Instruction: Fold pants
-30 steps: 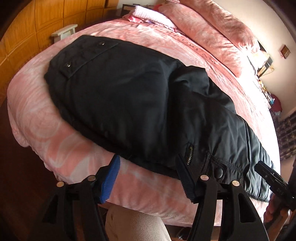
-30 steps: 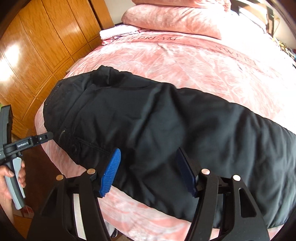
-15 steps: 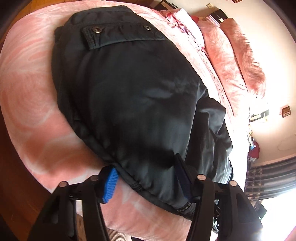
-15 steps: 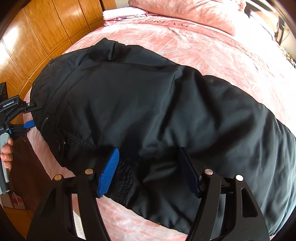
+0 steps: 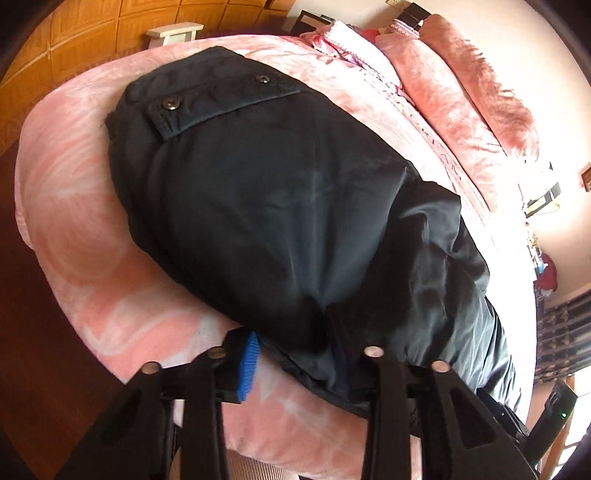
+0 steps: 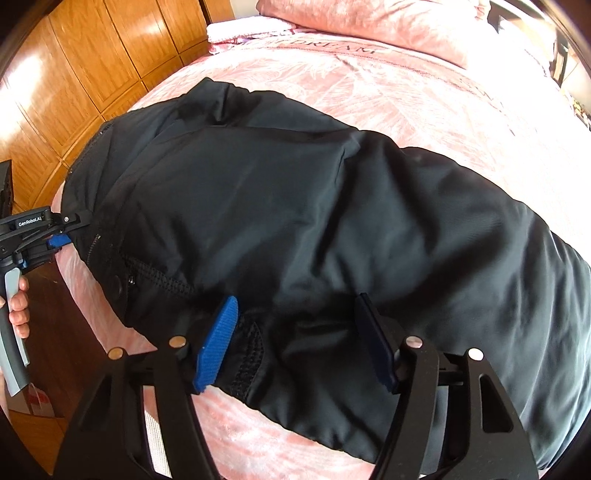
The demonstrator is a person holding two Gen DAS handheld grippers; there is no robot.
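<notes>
Left wrist view: the black pants lie on the pink bedspread at the near edge of the bed, the buttoned pocket flap at the far end. Compared with a second ago, the camera sits lower and closer to the hem, and the view has rolled, so the flap now sits upper left of centre. The left gripper has its jaws set astride the near edge of the pants; they narrowed and then have just been opening a little again. The blue pad shows at the cloth's edge, while the other finger is sunk in dark fabric, so I cannot tell whether the pads press on it. Pink pillows line the far side, and a white stool stands by the wooden wardrobe.

Right wrist view: the pants fill the middle, with a zip and snap at the left. The camera is nearer the cloth than a second ago, when the fingers hung above it. The right gripper stands moderately wide, its fingers resting on a stitched fold near the hem, with fabric between them but not pinched. At the far left a hand holds the left gripper, now touching the pants' edge where before it stood apart. Folded white linen lies by the pillows.
</notes>
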